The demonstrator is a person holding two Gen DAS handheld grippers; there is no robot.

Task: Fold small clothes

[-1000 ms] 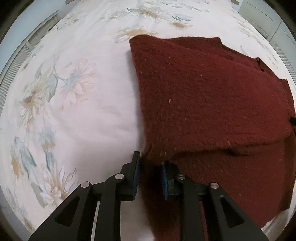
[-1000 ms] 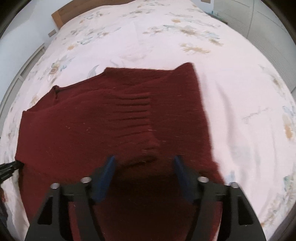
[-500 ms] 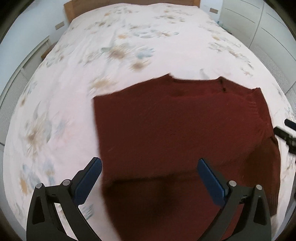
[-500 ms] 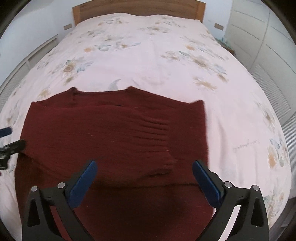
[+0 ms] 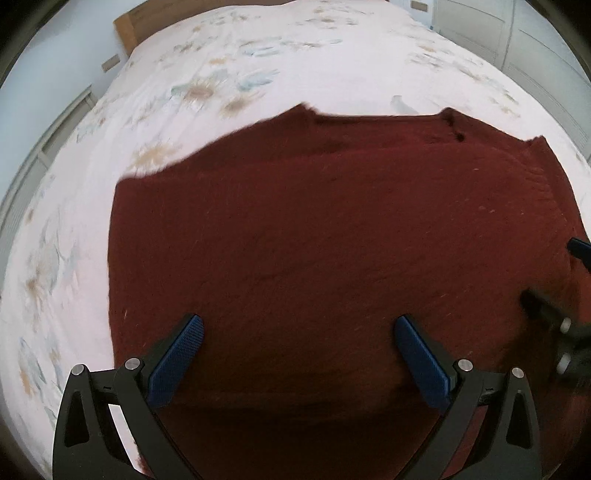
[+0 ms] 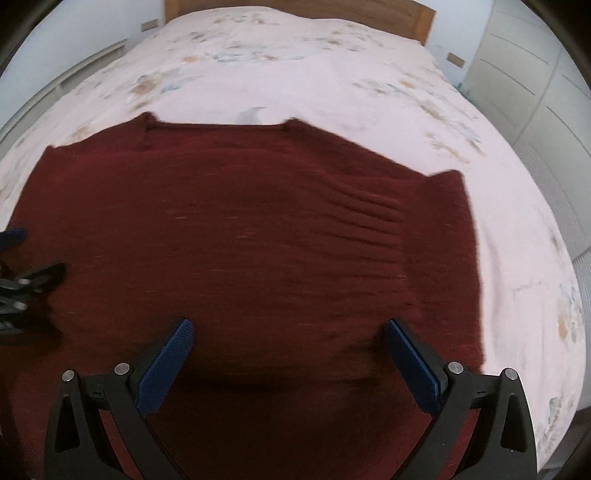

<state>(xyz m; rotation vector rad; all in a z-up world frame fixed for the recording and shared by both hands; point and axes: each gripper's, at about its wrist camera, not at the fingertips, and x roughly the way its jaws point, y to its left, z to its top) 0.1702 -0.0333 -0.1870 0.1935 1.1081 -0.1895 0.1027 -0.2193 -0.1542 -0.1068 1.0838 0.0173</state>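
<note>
sweater [image 5: 332, 240] (dark red) flat beneath both wide-spread tongs [image 5: 299, 354]

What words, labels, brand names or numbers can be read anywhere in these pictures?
None can be read. The dark red knitted sweater shows no tag or print, and the white bedspread with pale flowers carries only a pattern. Tiny marks on the black tongs' arms are too small to read.

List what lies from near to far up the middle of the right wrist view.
right gripper → dark red sweater → floral bedspread → wooden headboard
</note>
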